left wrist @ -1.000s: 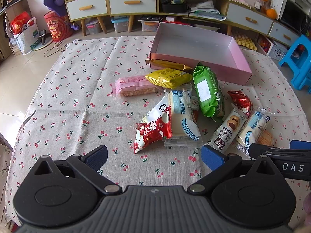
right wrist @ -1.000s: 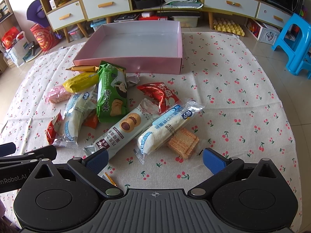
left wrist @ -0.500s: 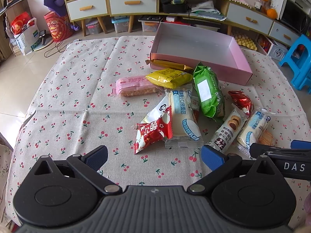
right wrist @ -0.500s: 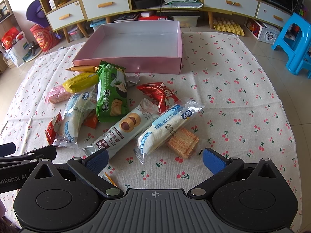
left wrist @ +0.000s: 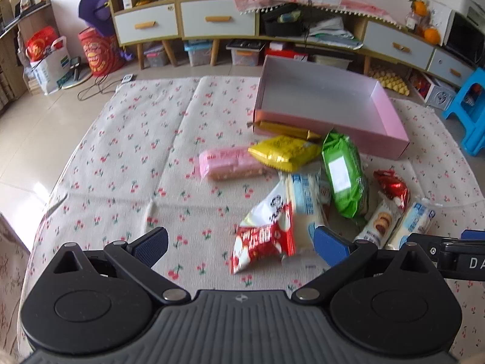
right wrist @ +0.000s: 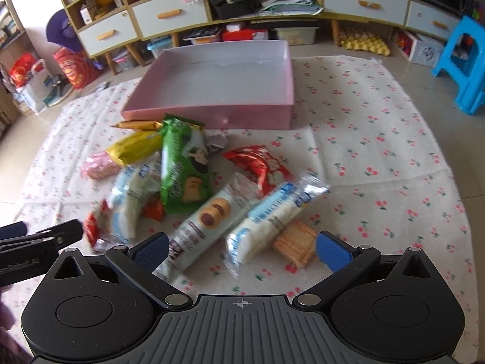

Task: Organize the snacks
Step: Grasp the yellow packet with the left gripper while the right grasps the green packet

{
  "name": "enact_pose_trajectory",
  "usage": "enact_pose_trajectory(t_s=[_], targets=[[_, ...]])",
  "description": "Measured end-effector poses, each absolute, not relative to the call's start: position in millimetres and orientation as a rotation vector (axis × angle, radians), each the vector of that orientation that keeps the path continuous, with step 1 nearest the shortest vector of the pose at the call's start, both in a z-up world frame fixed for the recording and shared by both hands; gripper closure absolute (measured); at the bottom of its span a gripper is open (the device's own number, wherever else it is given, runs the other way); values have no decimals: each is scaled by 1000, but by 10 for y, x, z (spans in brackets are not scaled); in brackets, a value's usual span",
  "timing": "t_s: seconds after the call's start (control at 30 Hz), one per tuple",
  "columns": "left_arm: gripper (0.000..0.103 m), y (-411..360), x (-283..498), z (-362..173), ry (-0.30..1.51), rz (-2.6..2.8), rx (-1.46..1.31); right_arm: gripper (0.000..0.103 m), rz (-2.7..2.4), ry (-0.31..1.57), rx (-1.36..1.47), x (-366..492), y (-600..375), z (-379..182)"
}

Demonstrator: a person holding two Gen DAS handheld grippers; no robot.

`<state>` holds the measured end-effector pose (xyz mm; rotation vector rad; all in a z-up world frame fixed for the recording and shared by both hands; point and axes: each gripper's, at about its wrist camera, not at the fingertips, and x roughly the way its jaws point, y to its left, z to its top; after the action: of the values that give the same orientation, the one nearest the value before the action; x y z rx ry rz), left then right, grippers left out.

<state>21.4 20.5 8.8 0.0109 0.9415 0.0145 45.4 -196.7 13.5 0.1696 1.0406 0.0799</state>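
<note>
An empty pink box (left wrist: 391,127) (right wrist: 212,115) sits at the back of the cherry-print cloth. Several snack packs lie in front of it: a green pack (left wrist: 344,176) (right wrist: 182,166), a yellow pack (left wrist: 283,153), a pink wafer bar (left wrist: 229,163), a red-and-white pack (left wrist: 263,239), a cookie pack (right wrist: 206,221), a white-blue bread pack (right wrist: 272,215) and a bare wafer (right wrist: 295,244). My left gripper (left wrist: 239,245) stands open just short of the red-and-white pack. Over the bread pack and cookie pack, my right gripper (right wrist: 241,247) is open and holds nothing.
Beyond the cloth (left wrist: 121,182) runs a low cabinet with drawers (left wrist: 212,21) and storage bins under it. A blue stool (right wrist: 460,63) stands at the right, bags (left wrist: 48,57) at the left. Tiled floor surrounds the cloth.
Both grippers have moved forward and lower toward the snacks, which now look larger and blurred. Both stay open. No snack has shifted.
</note>
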Motion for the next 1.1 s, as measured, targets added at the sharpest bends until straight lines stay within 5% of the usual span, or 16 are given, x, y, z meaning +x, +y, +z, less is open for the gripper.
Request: enact_pose_trajectory(t_s=[0.67, 1.1], targets=[[10, 363, 978, -188, 944, -185, 12, 1, 396, 1054, 547, 1245, -2152, -67], [41, 211, 1161, -354, 875, -364, 65, 36, 383, 1075, 678, 1411, -2210, -334]])
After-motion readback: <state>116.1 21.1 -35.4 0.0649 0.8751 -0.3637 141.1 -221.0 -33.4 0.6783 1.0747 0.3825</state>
